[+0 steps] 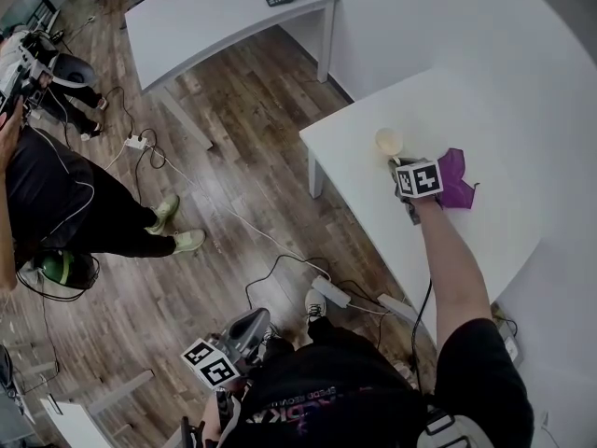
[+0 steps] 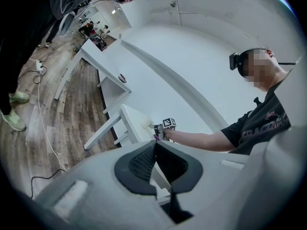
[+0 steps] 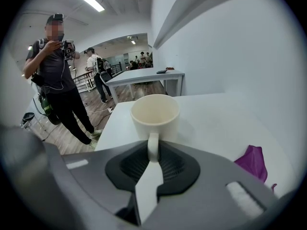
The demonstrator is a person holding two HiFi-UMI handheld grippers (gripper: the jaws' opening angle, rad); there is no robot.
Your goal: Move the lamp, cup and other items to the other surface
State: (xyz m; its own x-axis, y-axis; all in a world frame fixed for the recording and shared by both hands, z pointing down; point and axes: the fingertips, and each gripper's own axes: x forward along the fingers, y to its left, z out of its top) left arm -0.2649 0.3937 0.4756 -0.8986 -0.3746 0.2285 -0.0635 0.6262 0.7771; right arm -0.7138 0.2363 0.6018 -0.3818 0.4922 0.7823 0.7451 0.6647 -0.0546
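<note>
The right gripper (image 3: 152, 153) pinches the cup (image 3: 154, 115) by its handle (image 3: 152, 145).
The cup sits on the white surface (image 3: 216, 114), just past the fingers. It looks hard, smooth, light and easy to break, so the small handle is a good place to hold. The left gripper (image 2: 154, 147) has its fingers pressed together, holding nothing.

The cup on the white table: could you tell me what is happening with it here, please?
A person holds a tool in each hand. The right tool is shut on the handle of the cream cup, which stands on the near white table beside a purple cloth. The left tool hangs low at the person's side, jaws together, with nothing in them.
</note>
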